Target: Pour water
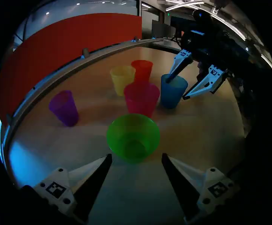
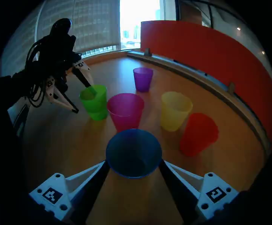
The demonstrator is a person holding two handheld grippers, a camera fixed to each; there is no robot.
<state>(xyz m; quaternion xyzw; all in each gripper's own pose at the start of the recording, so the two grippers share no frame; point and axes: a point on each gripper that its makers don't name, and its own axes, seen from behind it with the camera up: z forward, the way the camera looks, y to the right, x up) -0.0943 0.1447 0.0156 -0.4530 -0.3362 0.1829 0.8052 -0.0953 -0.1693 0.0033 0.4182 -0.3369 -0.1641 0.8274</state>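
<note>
Several plastic cups stand upright on a wooden table [image 1: 200, 131]. My left gripper [image 1: 136, 155] is open, its tips at either side of the near base of a green cup [image 1: 133, 137]. My right gripper [image 2: 133, 163] is open too, with a blue cup [image 2: 133, 152] between its tips. From the left gripper view, the right gripper [image 1: 176, 89] straddles the blue cup [image 1: 172, 91]. Across the table, the left gripper [image 2: 85, 100] stands at the green cup [image 2: 94, 101]. A magenta cup [image 1: 141, 98] stands between the two. I cannot tell whether any cup holds water.
Yellow [image 1: 121, 78], red [image 1: 142, 70] and purple [image 1: 64, 108] cups stand farther back. A metal rail [image 1: 61, 73] edges the curved table below a red panel [image 1: 72, 41]. A dark-sleeved arm and cables [image 2: 42, 63] trail behind the left gripper. Bright windows [image 2: 138, 22] lie beyond.
</note>
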